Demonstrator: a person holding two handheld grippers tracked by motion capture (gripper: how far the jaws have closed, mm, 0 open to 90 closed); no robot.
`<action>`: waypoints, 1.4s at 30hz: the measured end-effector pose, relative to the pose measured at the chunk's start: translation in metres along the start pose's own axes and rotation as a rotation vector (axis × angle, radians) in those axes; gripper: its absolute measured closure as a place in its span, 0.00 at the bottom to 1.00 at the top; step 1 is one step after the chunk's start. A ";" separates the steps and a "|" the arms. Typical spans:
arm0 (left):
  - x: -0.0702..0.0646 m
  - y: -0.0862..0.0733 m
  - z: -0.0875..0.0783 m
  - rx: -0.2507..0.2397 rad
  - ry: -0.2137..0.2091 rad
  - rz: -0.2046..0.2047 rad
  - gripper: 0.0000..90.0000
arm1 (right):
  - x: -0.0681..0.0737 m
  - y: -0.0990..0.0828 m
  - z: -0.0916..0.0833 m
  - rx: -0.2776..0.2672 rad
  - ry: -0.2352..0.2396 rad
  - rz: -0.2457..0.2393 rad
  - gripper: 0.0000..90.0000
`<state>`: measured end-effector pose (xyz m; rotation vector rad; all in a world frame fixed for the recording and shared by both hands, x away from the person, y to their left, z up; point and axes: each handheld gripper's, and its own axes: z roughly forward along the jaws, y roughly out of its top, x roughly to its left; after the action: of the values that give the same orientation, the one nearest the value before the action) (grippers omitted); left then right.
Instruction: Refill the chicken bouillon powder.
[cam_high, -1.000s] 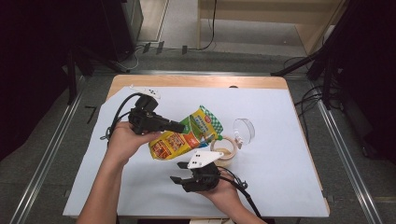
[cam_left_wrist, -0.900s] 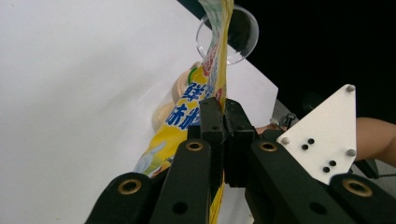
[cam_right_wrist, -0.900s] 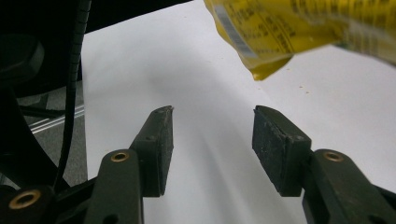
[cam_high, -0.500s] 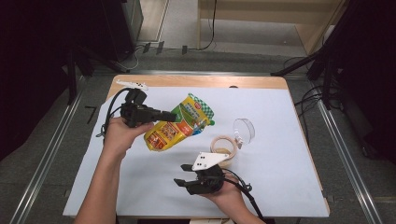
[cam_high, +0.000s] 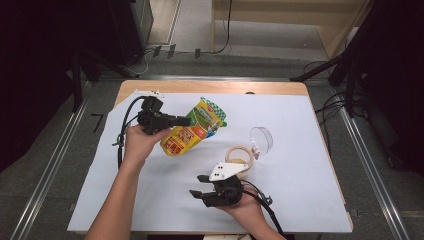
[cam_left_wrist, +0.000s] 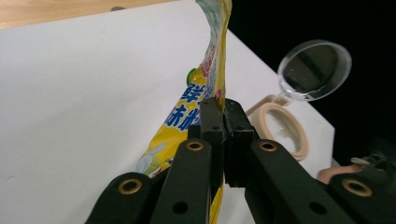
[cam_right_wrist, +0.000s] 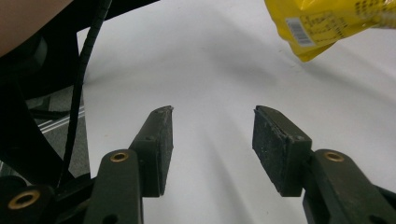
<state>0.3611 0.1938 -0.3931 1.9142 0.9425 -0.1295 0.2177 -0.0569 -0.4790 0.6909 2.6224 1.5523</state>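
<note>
1. A wooden table (cam_high: 150, 86) stands in the middle of the room, and a big white sheet (cam_high: 300, 165) covers most of its top.
2. At the left of the high view, the person's left hand (cam_high: 137, 142) holds the left gripper (cam_high: 186, 120). A black cable (cam_high: 125, 125) loops from the gripper down past the wrist.
3. The left gripper points to the right, toward the middle of the sheet. Its two jaws are squeezed tight on the edge of a snack bag (cam_high: 192, 127). In the left gripper view the black pads (cam_left_wrist: 212, 128) pinch the thin side of the bag, and no gap shows between them.
4. The snack bag is yellow and green, with red and blue marks on it. It hangs in the air above the sheet, tilted, with its green top end up and to the right and its yellow bottom end down and to the left. Its shadow falls on the sheet under it.
5. Lower down, near the front edge of the table, the person's right hand (cam_high: 245, 207) holds the right gripper (cam_high: 197, 185). It points to the left.
6. The right gripper's jaws stand apart, about half way open, and there is nothing between them. In the right gripper view, bare white sheet shows between the two pads (cam_right_wrist: 161, 140). The yellow corner of the bag (cam_right_wrist: 317, 28) hangs farther off, at the top right.
7. Just to the right of the right gripper, a roll of tape (cam_high: 239, 155) lies flat on the sheet.
8. A round clear lid (cam_high: 261, 140) sits just beside the tape, up and to the right, and looks like it touches it.
</note>
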 end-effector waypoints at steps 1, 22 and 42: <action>0.003 -0.002 0.000 -0.002 0.002 -0.011 1.00 | 0.000 0.000 0.000 -0.001 0.001 0.000 0.55; 0.009 -0.019 -0.016 -0.008 0.025 -0.020 0.99 | -0.008 0.000 -0.003 -0.010 -0.014 0.011 0.55; 0.015 -0.046 -0.048 -0.056 0.038 -0.053 0.98 | -0.008 0.002 -0.002 -0.005 -0.013 0.003 0.55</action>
<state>0.3279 0.2510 -0.4073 1.8466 1.0124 -0.0971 0.2253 -0.0608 -0.4784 0.7026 2.6086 1.5498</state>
